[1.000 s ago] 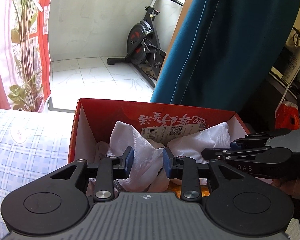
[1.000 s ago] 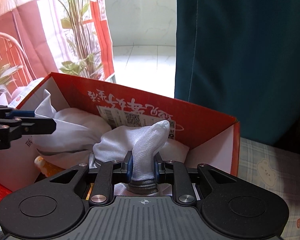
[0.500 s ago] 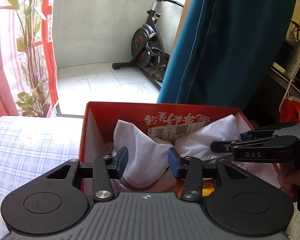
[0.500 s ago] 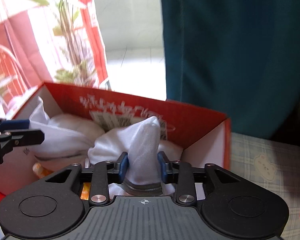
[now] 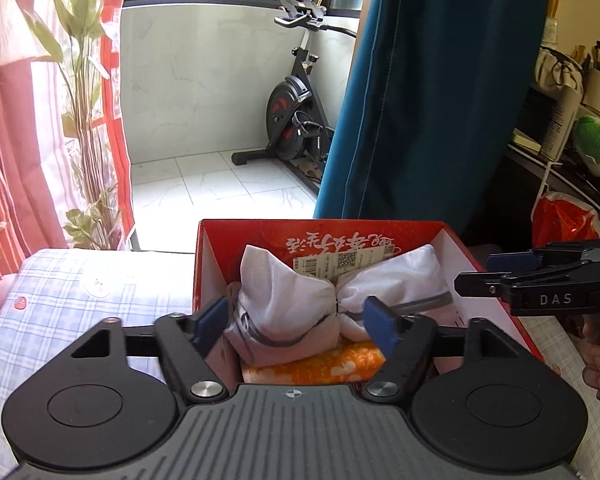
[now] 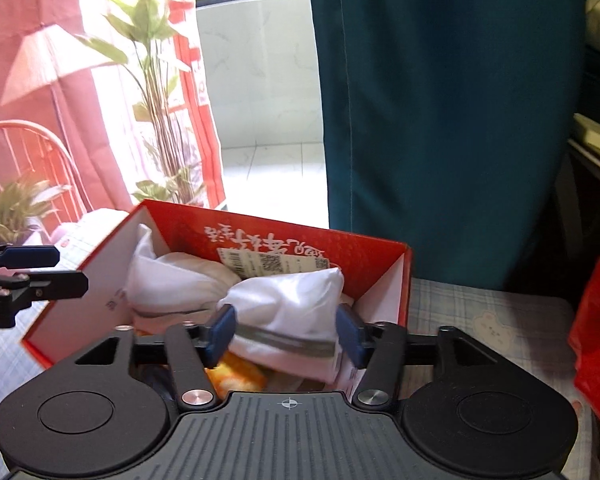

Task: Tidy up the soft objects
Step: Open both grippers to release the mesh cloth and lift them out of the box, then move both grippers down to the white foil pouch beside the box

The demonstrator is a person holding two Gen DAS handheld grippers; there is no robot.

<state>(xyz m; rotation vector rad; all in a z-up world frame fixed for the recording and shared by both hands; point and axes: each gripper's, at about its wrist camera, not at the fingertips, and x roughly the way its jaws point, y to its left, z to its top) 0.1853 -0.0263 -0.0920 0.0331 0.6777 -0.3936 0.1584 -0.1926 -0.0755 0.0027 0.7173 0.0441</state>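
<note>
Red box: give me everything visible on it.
The red box is open-topped cardboard, red outside with white inner side walls; its far inner wall is red with inverted printed characters and a barcode label. It sits upright on a checked cloth. Inside, white fabric bundles with grey trim lie on something orange. The left gripper and right gripper are above it, jaws apart, neither touching its walls.

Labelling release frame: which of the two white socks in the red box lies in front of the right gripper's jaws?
The white sock nearer the teal curtain; the other sock lies left.
</note>
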